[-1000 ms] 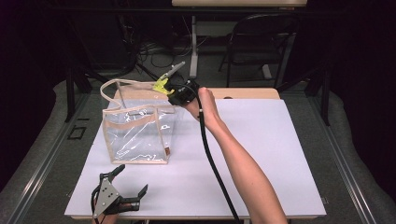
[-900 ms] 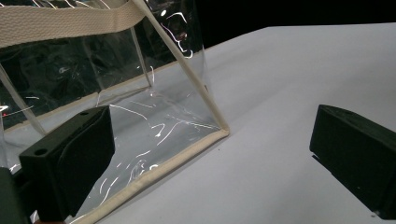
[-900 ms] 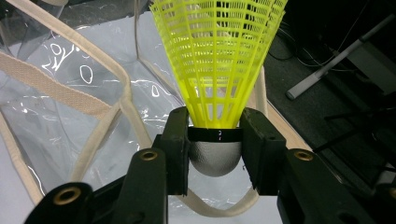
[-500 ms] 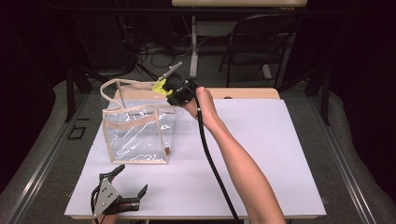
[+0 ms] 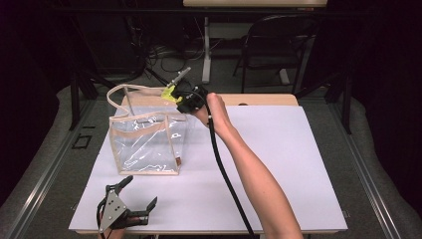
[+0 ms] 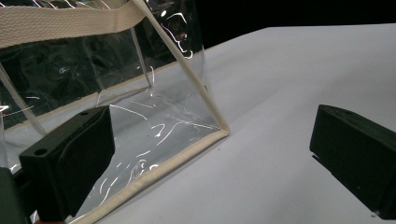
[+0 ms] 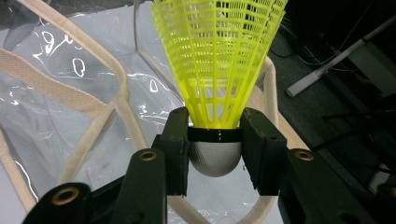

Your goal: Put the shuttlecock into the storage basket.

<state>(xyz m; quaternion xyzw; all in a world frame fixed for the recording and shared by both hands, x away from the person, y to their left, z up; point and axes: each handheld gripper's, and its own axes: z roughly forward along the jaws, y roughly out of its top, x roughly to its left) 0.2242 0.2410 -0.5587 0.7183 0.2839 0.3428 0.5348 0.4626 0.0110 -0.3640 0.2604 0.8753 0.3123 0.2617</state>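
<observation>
The right gripper (image 7: 215,154) is clamping a yellow shuttlecock (image 7: 217,60) by its grey rounded base, one black jaw pressing on each side of the base while the netted yellow skirt is fanning out past the jaw tips. In the high view this gripper (image 5: 175,94) is hovering just above the far right corner of the clear bag (image 5: 147,144), with the shuttlecock (image 5: 169,93) sitting over the bag's open top beside the cream handle loop. The right gripper view is looking down past the shuttlecock onto the bag's (image 7: 60,116) cream straps and glossy plastic, so the shuttlecock is hanging over the opening and not yet inside the bag. The bag is standing upright on the white table (image 5: 298,164), towards its left half, and looks empty through its transparent walls. The left gripper (image 5: 130,206) is resting on the table close to the near edge, in front of the bag, with its jaws spread wide and nothing between them. In the left gripper view the bag's (image 6: 154,135) near bottom corner is lying just ahead of that gripper (image 6: 212,158), closer to its left jaw.
</observation>
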